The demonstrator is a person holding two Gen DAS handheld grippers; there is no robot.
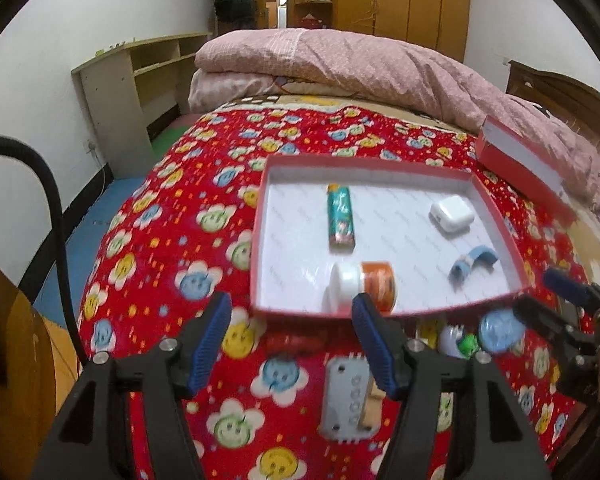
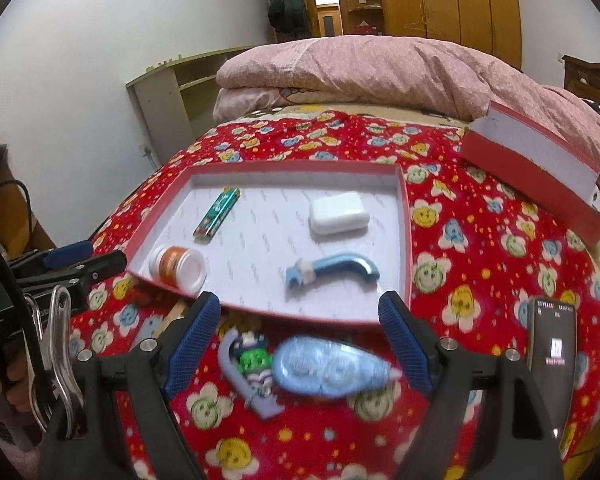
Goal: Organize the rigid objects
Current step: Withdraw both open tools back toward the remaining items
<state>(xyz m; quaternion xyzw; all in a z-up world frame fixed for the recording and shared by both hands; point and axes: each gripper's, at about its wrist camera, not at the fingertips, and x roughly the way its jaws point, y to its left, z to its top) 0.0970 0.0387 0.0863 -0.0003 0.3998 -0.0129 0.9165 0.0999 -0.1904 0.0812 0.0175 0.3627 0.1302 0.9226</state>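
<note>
Nearest, both tools hang empty over the bed's red flower-print blanket (image 2: 480, 248). The left hand-held gripper (image 1: 290, 344) has its jaws parted, nothing between them; below it lies a grey ridged rectangular plastic block (image 1: 346, 400). The right hand-held gripper (image 2: 300, 344) is likewise released and wide, framing a blue oval plastic correction-tape dispenser (image 2: 332, 370) and a small green-faced figurine on a grey stand (image 2: 254, 372). These three, by my reading, are still to be put away.

Farther off, the shallow red-rimmed white cardboard tray (image 2: 406, 240) already holds four things: an orange jar with a white lid (image 2: 178, 266) at its near left edge, a curved blue plastic tool (image 2: 332, 270), a green patterned lighter (image 2: 216, 216) and a white rounded earbud case (image 2: 338, 213). So roughly half is done.

At the far right rests a red cardboard box lid (image 2: 540, 176); a dark phone (image 2: 552, 360) lies near right. No writing is legible anywhere.
</note>
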